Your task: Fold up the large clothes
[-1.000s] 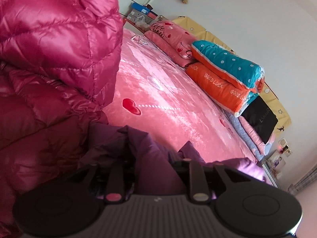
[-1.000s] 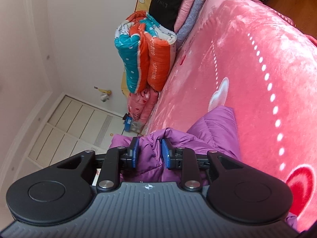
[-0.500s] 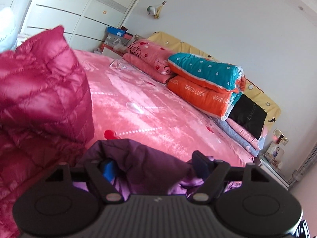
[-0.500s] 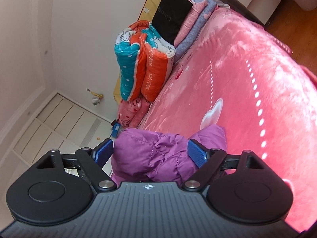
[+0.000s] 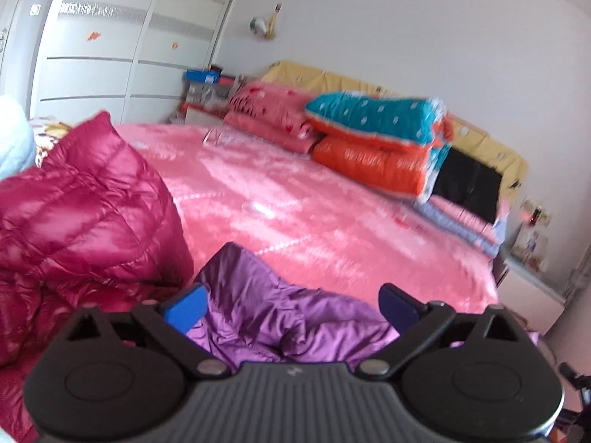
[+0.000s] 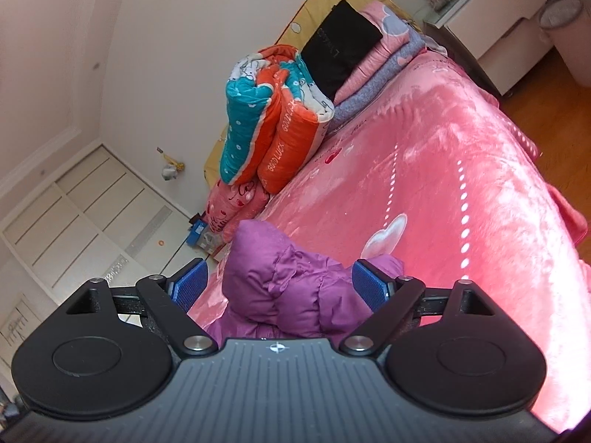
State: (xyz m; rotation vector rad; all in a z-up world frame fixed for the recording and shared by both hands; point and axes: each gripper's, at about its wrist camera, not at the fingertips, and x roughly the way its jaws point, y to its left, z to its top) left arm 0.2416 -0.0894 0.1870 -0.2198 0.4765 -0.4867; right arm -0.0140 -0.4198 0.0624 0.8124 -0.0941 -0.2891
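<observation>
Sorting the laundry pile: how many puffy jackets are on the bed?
2. A purple jacket lies crumpled just ahead of both grippers; a dark red jacket is heaped beside it in the left wrist view. Others could be out of frame.

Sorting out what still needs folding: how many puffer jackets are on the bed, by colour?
Purple puffer jacket: 1
Magenta puffer jacket: 1
Total: 2
</observation>
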